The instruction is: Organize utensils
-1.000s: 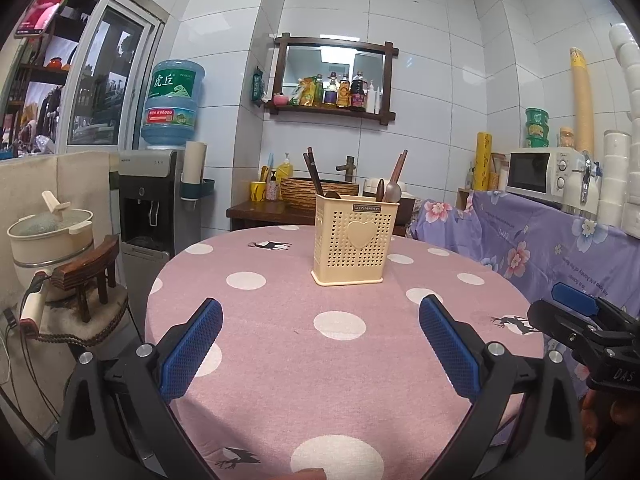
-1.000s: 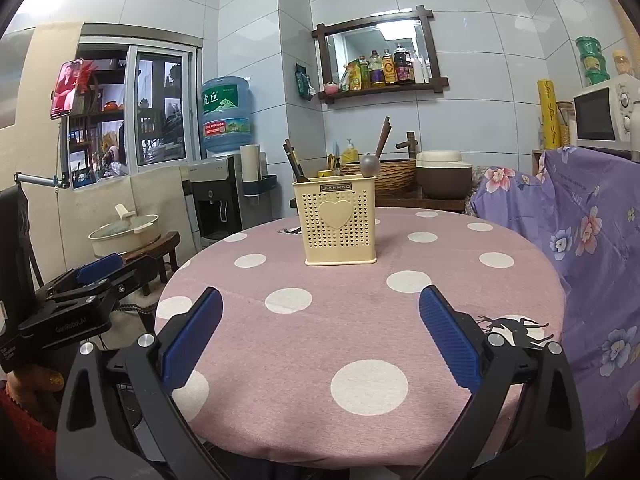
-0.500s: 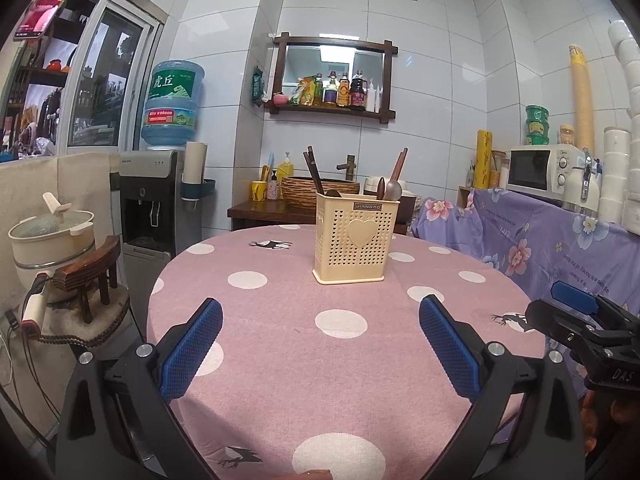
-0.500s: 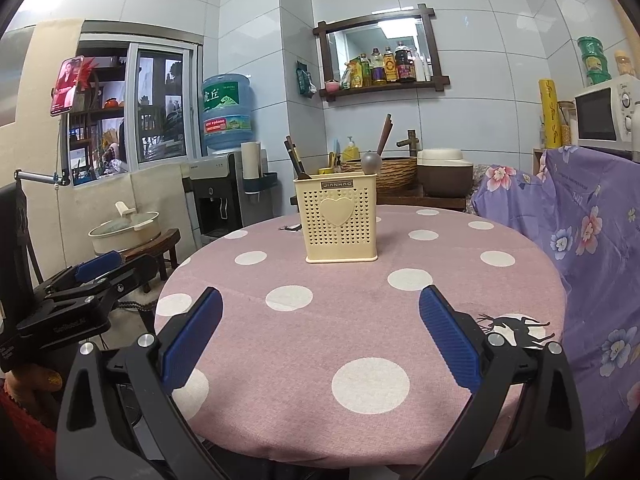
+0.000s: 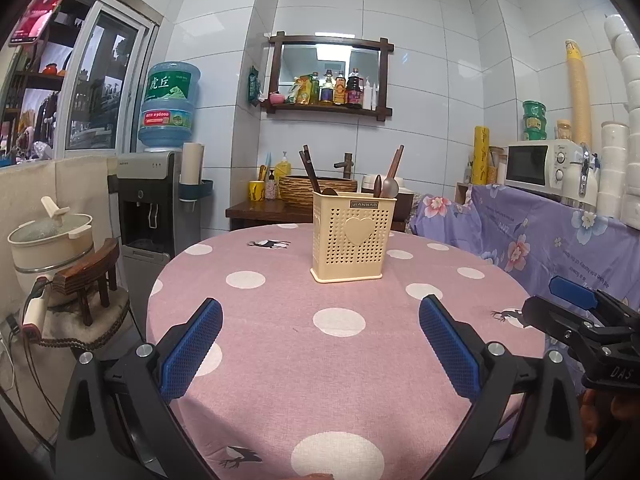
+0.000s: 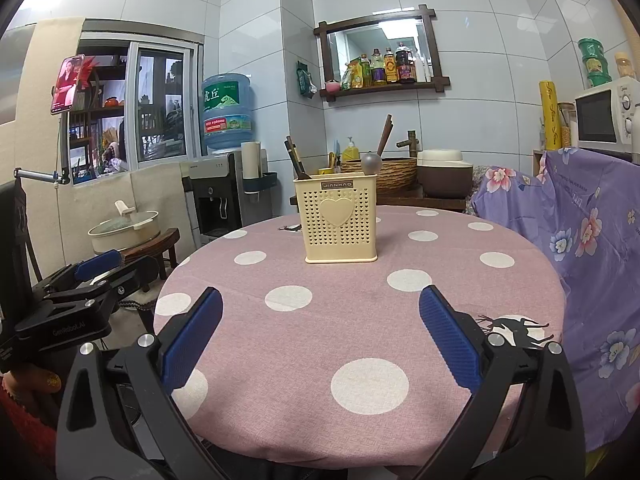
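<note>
1. Cream plastic, pierced with small holes and marked with a heart, is forming the utensil holder, which is standing upright toward the far side of the round table under a pink dotted cloth
2. Dark chopsticks, a wooden handle and a metal spoon bowl are being held inside it, their long axes running near vertical and leaning slightly outward
3. No loose utensil is being shown on the cloth, so the sorting is being judged as all but done
4. The holder is lying straight ahead of both pairs of jaws, well apart from each and roughly centred between the fingers in both views
5. The left gripper is being held wide apart and empty above the near edge; the right gripper is likewise being held wide apart with nothing between its pads
6. Neither arm is being judged clearly nearer; any reach is having to travel forward, then down along the handles' upright axis
</note>
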`<action>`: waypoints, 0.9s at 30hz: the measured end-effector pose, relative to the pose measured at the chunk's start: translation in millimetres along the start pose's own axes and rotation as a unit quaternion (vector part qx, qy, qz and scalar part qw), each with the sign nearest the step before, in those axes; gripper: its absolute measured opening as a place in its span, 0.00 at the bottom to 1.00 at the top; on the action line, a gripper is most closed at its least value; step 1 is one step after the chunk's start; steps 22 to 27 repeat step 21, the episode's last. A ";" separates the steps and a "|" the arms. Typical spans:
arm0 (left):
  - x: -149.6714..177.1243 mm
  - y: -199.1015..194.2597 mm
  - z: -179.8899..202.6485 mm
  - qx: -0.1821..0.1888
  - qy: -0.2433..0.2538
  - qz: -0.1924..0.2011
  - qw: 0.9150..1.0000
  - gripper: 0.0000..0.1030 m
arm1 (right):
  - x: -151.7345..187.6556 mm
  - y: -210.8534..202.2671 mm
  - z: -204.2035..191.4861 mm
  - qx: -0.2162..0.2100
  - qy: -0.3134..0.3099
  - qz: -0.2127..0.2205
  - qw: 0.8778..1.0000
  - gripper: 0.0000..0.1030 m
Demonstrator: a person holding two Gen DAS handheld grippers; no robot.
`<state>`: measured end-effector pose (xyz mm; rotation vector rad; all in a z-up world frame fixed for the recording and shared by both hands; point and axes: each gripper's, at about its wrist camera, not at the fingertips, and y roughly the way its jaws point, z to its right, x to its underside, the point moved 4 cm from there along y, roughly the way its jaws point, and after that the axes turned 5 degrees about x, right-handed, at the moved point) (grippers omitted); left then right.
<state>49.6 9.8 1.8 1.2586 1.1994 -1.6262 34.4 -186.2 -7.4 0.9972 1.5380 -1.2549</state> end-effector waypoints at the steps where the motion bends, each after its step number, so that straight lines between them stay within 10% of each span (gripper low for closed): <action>1: 0.2 0.4 -0.4 0.001 -0.001 -0.001 1.000 0.95 | 0.0 -0.3 0.1 0.000 0.000 0.000 1.000 0.94; 27: -3.2 4.4 -3.3 -0.004 -0.002 -0.008 1.000 0.95 | 0.9 4.1 6.9 0.004 0.005 -0.007 1.000 0.94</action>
